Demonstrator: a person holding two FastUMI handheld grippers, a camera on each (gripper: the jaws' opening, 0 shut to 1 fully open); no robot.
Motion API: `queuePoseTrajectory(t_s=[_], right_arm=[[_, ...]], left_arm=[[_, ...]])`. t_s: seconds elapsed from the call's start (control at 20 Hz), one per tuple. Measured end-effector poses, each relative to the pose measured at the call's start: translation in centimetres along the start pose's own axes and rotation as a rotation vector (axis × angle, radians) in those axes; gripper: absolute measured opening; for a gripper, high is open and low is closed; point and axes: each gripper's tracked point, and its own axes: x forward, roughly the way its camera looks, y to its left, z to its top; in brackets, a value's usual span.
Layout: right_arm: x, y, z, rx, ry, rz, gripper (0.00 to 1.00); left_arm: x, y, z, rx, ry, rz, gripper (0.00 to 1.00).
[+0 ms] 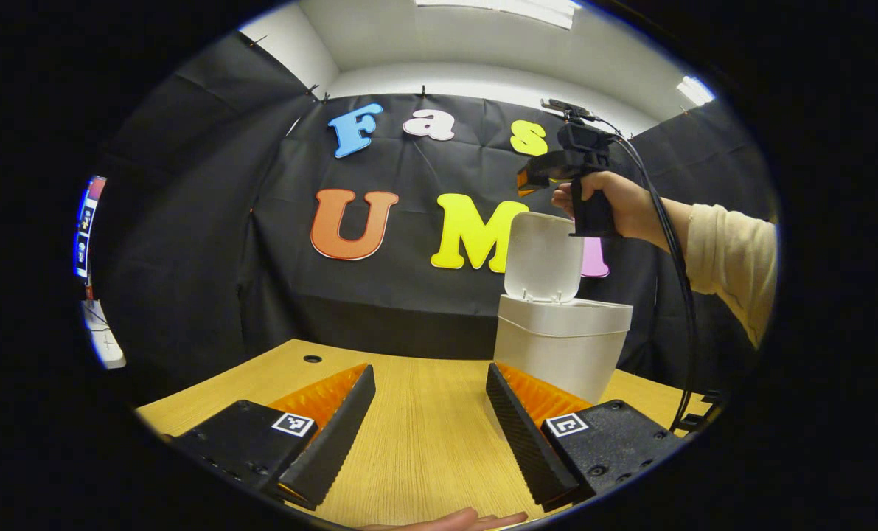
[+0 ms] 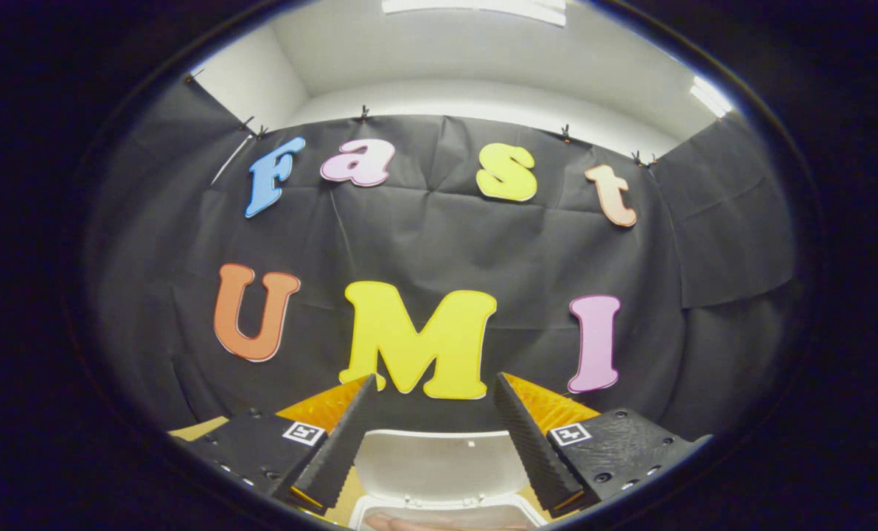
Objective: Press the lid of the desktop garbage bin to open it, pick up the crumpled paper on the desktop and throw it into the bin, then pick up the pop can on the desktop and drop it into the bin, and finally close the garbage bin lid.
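The white plastic desktop garbage bin stands on the light wood-grain desktop, at about 2 o'clock from the left gripper. Its white hinged lid stands upright at the bin's 12 o'clock, leaving the mouth uncovered for dropping things in.

The left gripper rests low over the desktop, its jaws spread apart with nothing between them, only bare wood showing in the gap. A fingertip of the person's hand shows at 6 o'clock in the left gripper view.

The right gripper, as the left gripper view shows it, is held high in a hand with a cream sleeve, at roughly 1 o'clock above the raised lid, apart from it. Its own view looks down past the lid and the bin's rim at 6 o'clock; the right gripper has its jaws apart and empty. This position above the open mouth suits either a release just made or a coming press on the lid; which one cannot be told.

Neither crumpled paper nor pop can lies on the visible stretch of desktop. Judging by that and the open lid, closing may be the remaining step.

The desktop carries a small dark round hole at 10 o'clock. Black cloth walls enclose the booth under a white ceiling with light panels.
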Motion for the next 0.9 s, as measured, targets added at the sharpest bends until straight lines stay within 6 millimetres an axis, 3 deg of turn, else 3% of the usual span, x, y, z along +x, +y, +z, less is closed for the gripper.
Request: queuePoseTrajectory(t_s=[0.1, 0.25, 0.3, 0.4, 0.6, 0.9], right_arm=[[0.8, 0.6, -0.8, -0.013, 0.008, -0.001, 0.96], [2.2, -0.4, -3.1, -0.046, 0.065, -0.033, 0.94], [1.8, -0.7, -4.0, -0.039, 0.101, -0.021, 0.94], [1.8, -1.1, -3.9, 0.062, 0.119, -0.006, 0.95], [-0.1, -2.5, -4.6, 0.139, 0.161, 0.001, 0.94], [-3.2, -2.5, -5.6, 0.13, 0.186, 0.056, 0.94]], left_arm=[[-0.3, 0.5, 0.4, 0.014, -0.015, 0.019, 0.98], [-0.3, 0.3, 0.4, 0.034, -0.02, -0.009, 0.98], [-0.3, 0.8, 0.3, 0.03, -0.02, 0.003, 0.98], [-0.2, 1.8, 0.1, 0.021, -0.009, 0.044, 0.98], [-0.6, 2.2, 0.8, 0.055, -0.021, 0.084, 0.98], [0.1, 1.3, -0.9, 0.095, 0.039, 0.122, 0.97]])
